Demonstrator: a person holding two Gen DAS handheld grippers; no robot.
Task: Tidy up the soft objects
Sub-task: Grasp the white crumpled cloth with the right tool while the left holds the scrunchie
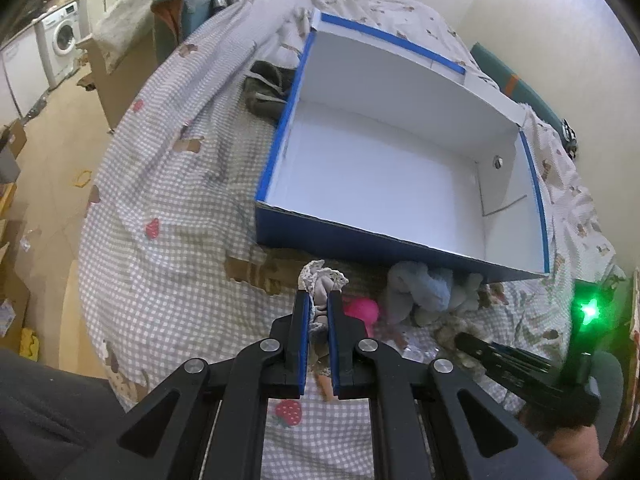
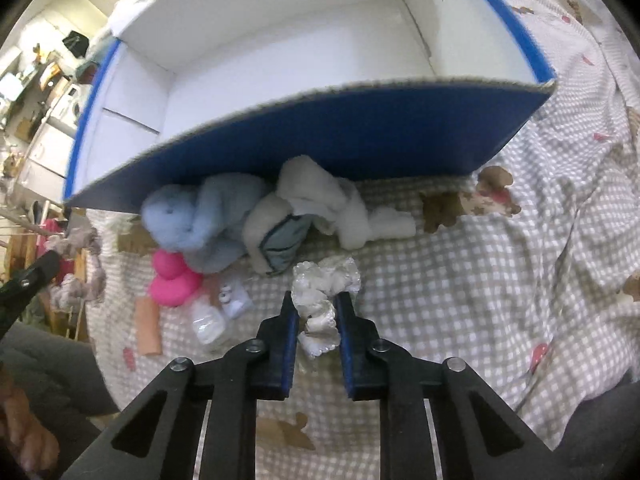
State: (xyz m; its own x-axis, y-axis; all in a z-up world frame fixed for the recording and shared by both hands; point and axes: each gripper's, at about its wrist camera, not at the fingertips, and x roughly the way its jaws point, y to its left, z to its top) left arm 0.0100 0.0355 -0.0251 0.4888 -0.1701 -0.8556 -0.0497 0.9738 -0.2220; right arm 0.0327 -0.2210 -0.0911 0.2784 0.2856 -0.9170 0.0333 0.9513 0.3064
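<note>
A blue box (image 1: 352, 236) with a white, empty inside stands open on the checked bedspread; it also shows in the right wrist view (image 2: 360, 136). My left gripper (image 1: 319, 300) is shut on a grey lace-trimmed cloth (image 1: 322, 280) just before the box's front wall. My right gripper (image 2: 316, 304) is shut on a white lacy cloth (image 2: 324, 292) lifted off the bed. A blue plush (image 2: 192, 216), a white plush (image 2: 328, 204) with a grey-blue pouch (image 2: 282, 246) and a pink toy (image 2: 172, 276) lie against the box front.
The checked bedspread (image 1: 168, 216) falls off at the left to a floor with a washing machine (image 1: 60, 40). A dark garment (image 1: 264, 88) lies left of the box. A clear plastic packet (image 2: 208, 320) and a tan tube (image 2: 146, 324) lie near the pink toy.
</note>
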